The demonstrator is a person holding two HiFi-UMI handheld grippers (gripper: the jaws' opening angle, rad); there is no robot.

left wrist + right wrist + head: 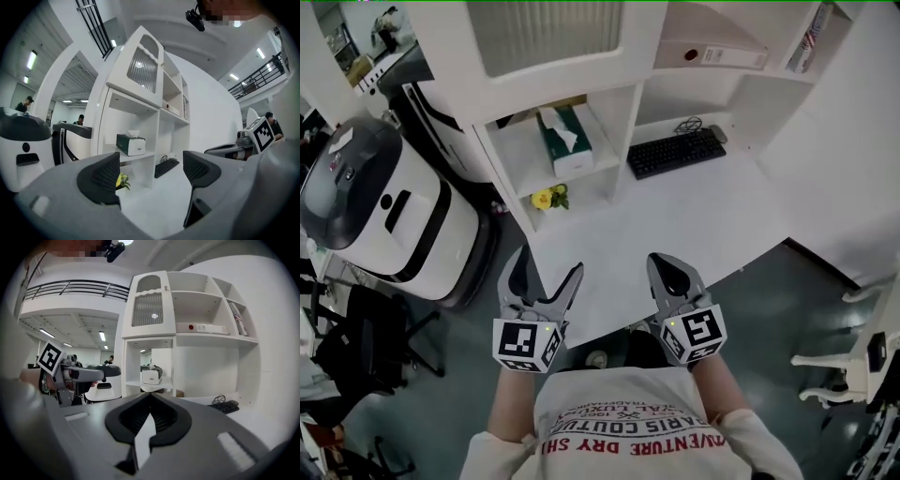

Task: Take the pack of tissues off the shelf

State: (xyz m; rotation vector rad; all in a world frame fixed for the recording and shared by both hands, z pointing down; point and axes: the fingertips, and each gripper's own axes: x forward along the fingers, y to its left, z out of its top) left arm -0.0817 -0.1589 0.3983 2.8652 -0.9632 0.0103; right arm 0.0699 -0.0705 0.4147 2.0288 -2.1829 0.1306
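green-and-white cardboard tissue box (pixel 565 141): likely light, crushable; grip its long sides. left gripper (pixel 546 270) jaws apart, empty; right gripper (pixel 667 272) closed.

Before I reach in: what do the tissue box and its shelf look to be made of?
The tissue box: probably thin cardboard, matte green and white print, with sharp folded edges and a soft white sheet poking out on top. The shelf: likely painted or laminated board, smooth white, with flat square-cut panels.
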